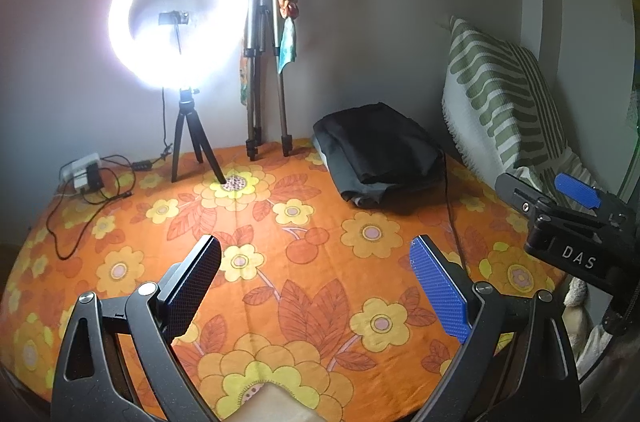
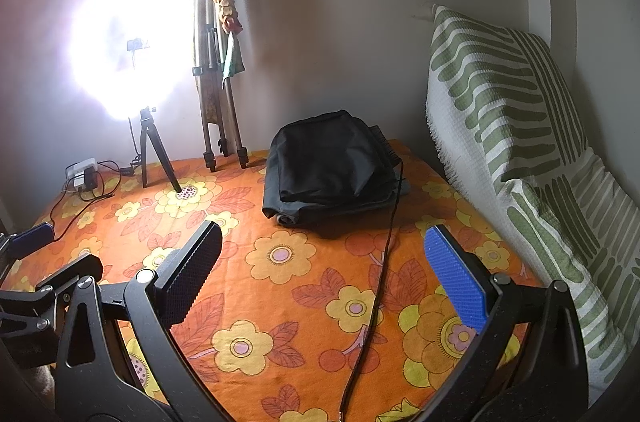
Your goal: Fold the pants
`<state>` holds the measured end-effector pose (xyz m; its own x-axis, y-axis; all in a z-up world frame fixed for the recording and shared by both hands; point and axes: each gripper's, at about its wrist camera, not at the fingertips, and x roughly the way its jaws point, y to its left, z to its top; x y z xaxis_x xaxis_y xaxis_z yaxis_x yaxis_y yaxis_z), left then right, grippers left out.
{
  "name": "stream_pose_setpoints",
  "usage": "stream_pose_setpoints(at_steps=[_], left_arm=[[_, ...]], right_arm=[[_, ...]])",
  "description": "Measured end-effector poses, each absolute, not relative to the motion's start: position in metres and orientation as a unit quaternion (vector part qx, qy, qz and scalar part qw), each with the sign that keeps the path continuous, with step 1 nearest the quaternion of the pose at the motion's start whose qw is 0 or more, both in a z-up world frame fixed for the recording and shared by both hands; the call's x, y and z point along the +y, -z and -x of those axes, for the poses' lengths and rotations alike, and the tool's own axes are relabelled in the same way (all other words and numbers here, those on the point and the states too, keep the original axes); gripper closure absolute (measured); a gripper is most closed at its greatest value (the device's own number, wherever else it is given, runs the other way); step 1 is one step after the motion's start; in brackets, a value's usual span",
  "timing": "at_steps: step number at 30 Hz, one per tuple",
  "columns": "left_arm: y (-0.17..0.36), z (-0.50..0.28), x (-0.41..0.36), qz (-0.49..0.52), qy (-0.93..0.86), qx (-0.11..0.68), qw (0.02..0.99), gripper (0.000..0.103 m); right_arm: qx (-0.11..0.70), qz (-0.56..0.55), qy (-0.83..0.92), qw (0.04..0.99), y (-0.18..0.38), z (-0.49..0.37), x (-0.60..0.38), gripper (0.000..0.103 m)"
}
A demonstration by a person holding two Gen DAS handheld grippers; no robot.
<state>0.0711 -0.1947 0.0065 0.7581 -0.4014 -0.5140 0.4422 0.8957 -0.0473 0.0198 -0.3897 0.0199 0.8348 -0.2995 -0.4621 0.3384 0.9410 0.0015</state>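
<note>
Dark folded pants (image 1: 376, 150) lie stacked on the orange flowered bedsheet (image 1: 280, 230) at the far right, near the wall; they also show in the right wrist view (image 2: 332, 166). My left gripper (image 1: 316, 286) is open and empty, hovering over the sheet well in front of the pants. My right gripper (image 2: 324, 274) is open and empty too, nearer the pants. The right gripper's body (image 1: 572, 218) shows at the right edge of the left wrist view. Part of the left gripper (image 2: 32, 242) shows at the left edge of the right wrist view.
A lit ring light on a small tripod (image 1: 180, 22) and a folded tripod (image 1: 264, 62) stand against the back wall. A power adapter with cables (image 1: 84, 174) lies at back left. A green-striped pillow (image 2: 520, 142) leans at the right. A black cable (image 2: 384, 262) runs across the sheet.
</note>
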Motion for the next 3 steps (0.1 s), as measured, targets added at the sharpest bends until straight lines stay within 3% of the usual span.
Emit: stream_pose_setpoints(at_steps=[3], left_arm=[[-0.0075,-0.0719,-0.1916,-0.036,0.223,0.264,0.938,0.008]], right_arm=[[0.235,-0.041,0.167,0.957,-0.0190,-0.0208,-0.3869,0.000]])
